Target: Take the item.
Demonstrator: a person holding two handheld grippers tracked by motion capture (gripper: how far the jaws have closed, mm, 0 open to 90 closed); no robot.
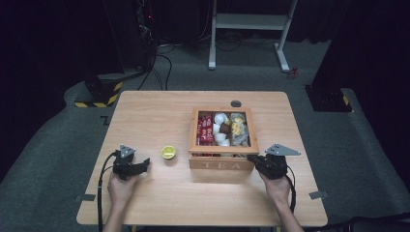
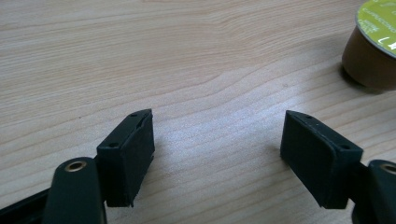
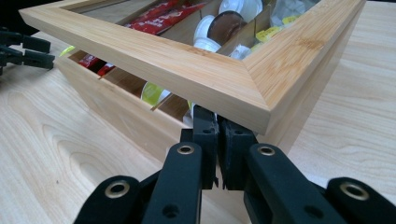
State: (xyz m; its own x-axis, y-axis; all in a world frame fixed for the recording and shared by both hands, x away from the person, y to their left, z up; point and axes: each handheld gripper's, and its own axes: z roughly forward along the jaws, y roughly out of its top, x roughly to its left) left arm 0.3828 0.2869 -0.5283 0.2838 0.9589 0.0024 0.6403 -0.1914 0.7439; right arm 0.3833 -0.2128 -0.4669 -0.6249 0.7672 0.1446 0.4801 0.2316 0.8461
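A wooden tea box (image 1: 222, 164) marked TEA stands right of the table's middle. Its glass-paned lid (image 3: 187, 65) is raised a little at the front, leaving a gap above the front wall (image 3: 107, 107). My right gripper (image 3: 218, 116) is shut, its tips pushed into that gap under the lid's front right corner (image 1: 250, 157). Red packets (image 1: 206, 129), white cups (image 1: 221, 129) and yellow packets (image 1: 238, 128) lie inside. My left gripper (image 2: 217, 135) rests open on the table (image 1: 145, 164), nothing between its jaws. A brown capsule with a yellow-green top (image 2: 373, 51) stands just right of it (image 1: 168, 152).
A small grey disc (image 1: 236, 103) sits in the tabletop behind the box. Grey tape marks (image 1: 85, 197) lie near both front corners. Beyond the table stand a white frame (image 1: 251, 21) and a yellow-black striped base (image 1: 99, 94) on the floor.
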